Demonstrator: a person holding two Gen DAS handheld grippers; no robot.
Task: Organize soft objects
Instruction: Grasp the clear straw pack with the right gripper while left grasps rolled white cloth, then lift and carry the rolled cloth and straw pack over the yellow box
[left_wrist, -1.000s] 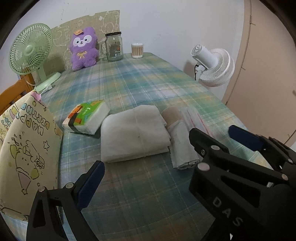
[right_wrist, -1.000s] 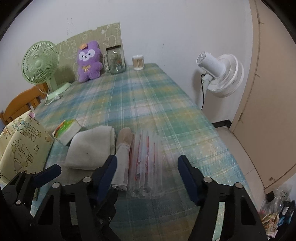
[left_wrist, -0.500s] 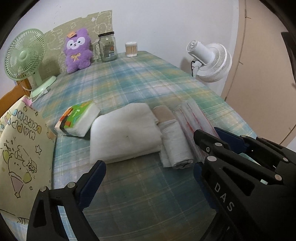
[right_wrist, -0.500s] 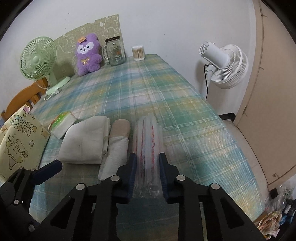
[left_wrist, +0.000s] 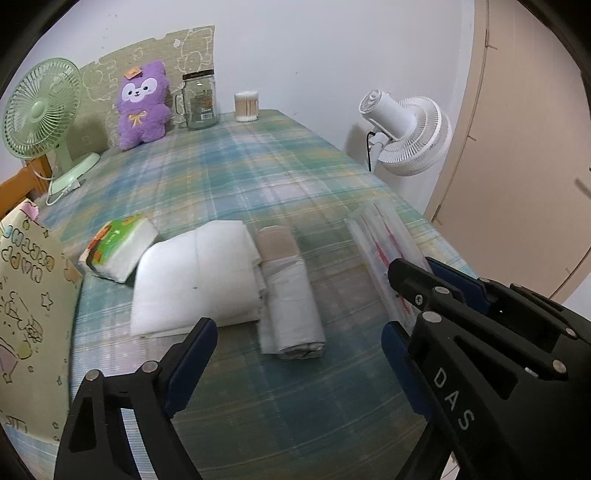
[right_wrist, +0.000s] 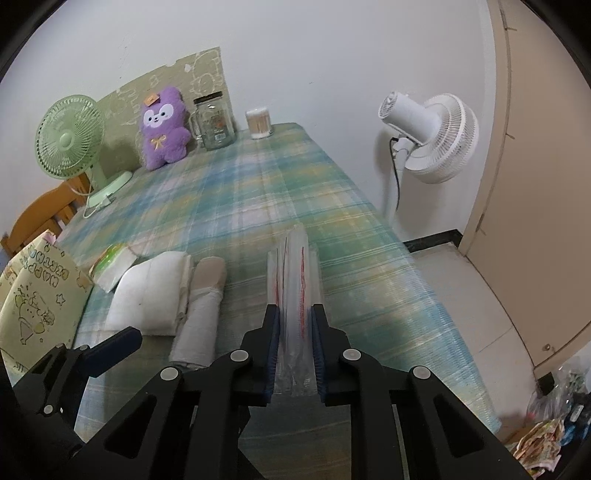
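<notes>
The desk (right_wrist: 280, 192) fills most of the room from where I stand, covered in a blue-green plaid cloth, with the soft things lined up near its front edge. Biggest among them is the folded white cloth (left_wrist: 195, 273), with a tissue pack (left_wrist: 118, 251) touching its left corner. Just beside the cloth on the right lies the rolled bundle (left_wrist: 288, 299), tan at its far end, pale grey along the rest. Further right, apart from the bundle, sits the clear plastic bag pack (right_wrist: 293, 280) with red markings.

The right gripper (right_wrist: 294, 347) has its jaws closing on the near end of that pack, pads pressed against both sides so the plastic bunches upright between them. The left gripper (left_wrist: 295, 362) is empty, its jaws closing slightly yet wide apart, hanging in front of the bundle.

To do this well, I'd say the pinch should stay firm, since slick plastic can slide out. Lifting it level and slowly would keep the loose far end from dragging across the cloth or nudging the bundle.
</notes>
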